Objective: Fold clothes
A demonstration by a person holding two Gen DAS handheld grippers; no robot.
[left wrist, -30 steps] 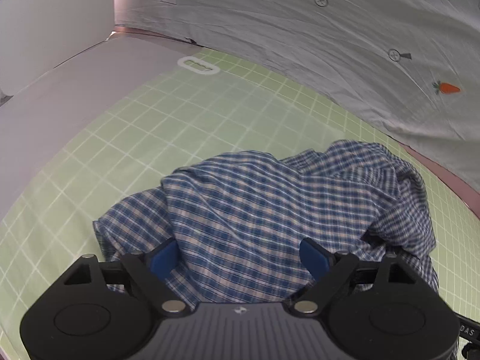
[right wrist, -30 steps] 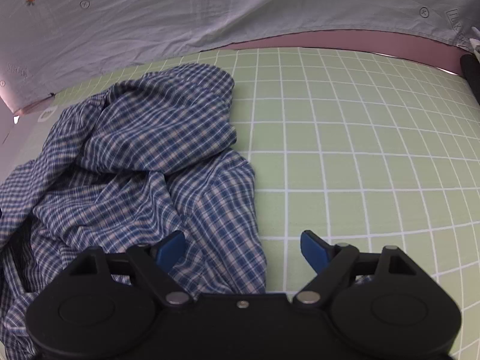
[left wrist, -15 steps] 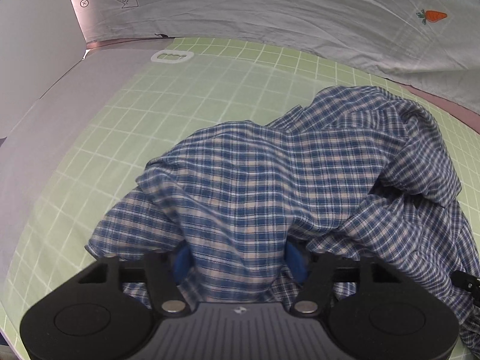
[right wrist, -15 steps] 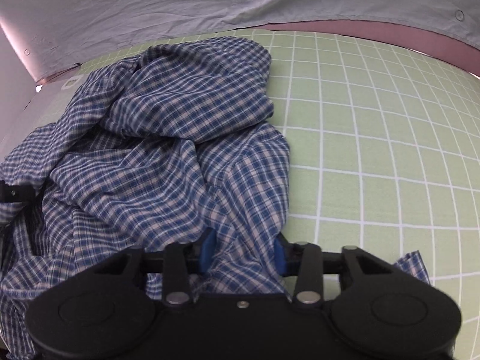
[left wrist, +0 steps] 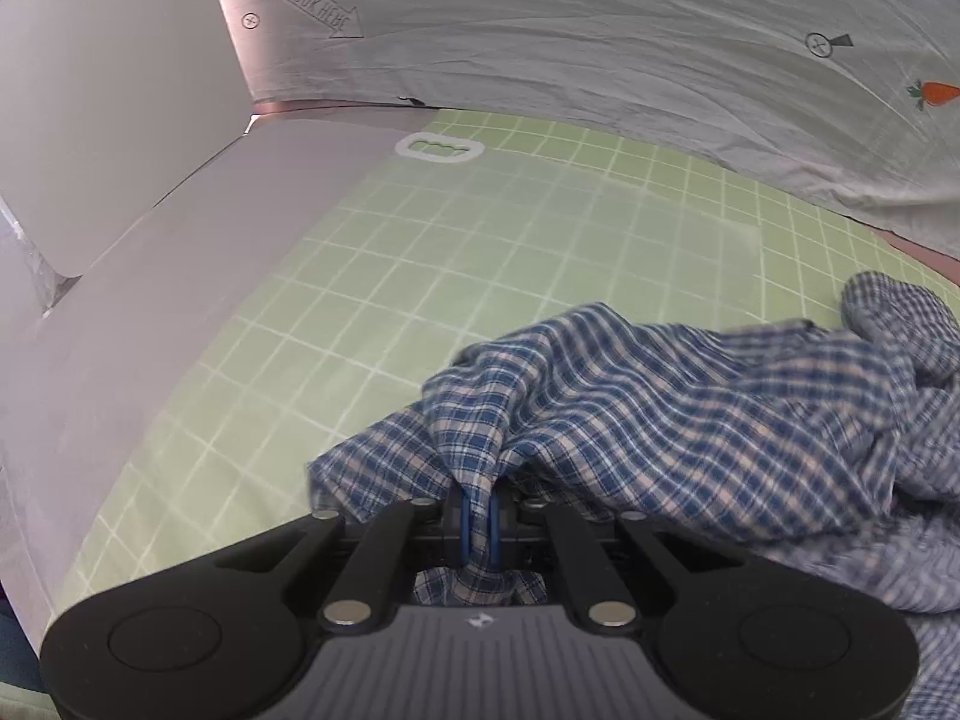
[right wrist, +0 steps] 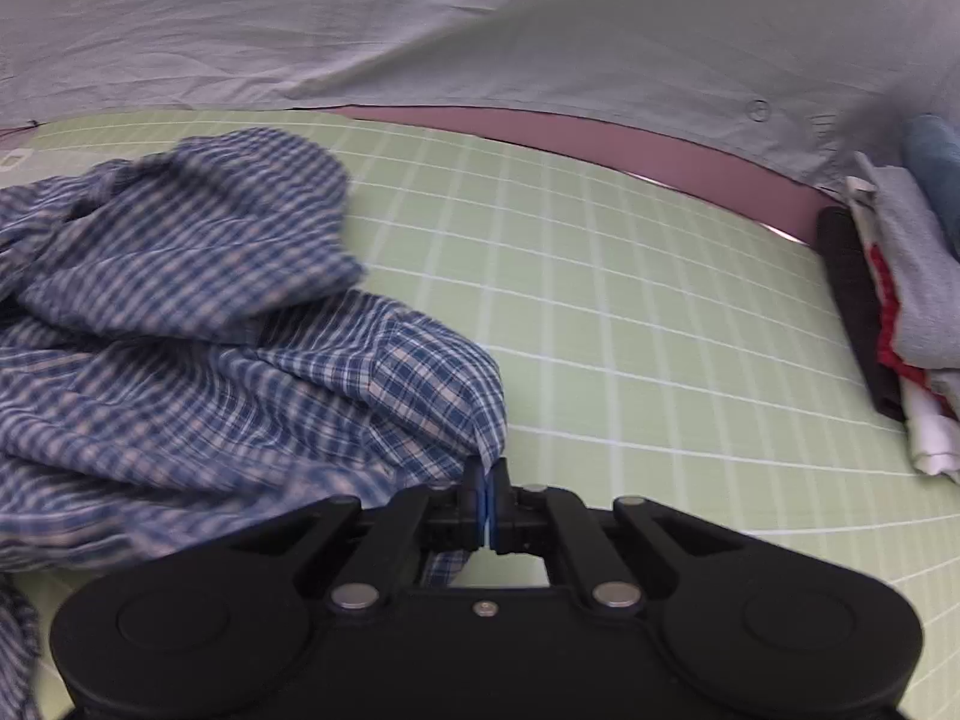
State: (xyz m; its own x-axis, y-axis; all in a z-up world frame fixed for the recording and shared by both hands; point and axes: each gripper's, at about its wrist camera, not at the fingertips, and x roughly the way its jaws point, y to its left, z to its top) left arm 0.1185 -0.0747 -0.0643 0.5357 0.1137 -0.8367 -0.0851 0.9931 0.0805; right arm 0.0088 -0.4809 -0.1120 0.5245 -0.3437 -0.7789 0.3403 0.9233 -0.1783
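Observation:
A crumpled blue-and-white checked shirt [left wrist: 690, 420] lies on the green grid mat [left wrist: 480, 252]. My left gripper [left wrist: 478, 516] is shut on a fold at the shirt's left edge, with cloth pinched between the blue pads and lifted into a small peak. In the right wrist view the same shirt [right wrist: 180, 324] spreads over the left half of the mat [right wrist: 630, 324]. My right gripper [right wrist: 485, 504] is shut on the shirt's right edge, and a strip of cloth hangs below the pads.
A pale grey printed sheet [left wrist: 600, 48] hangs behind the mat. A stack of folded clothes [right wrist: 900, 312] in grey, red, white and black sits at the mat's right edge. A white handle cut-out [left wrist: 440, 148] marks the mat's far left; a white board [left wrist: 108, 276] lies beside it.
Both grippers went from open over the shirt to shut on its cloth. They have since moved apart, left and right, pulling the shirt's edges up and outward.

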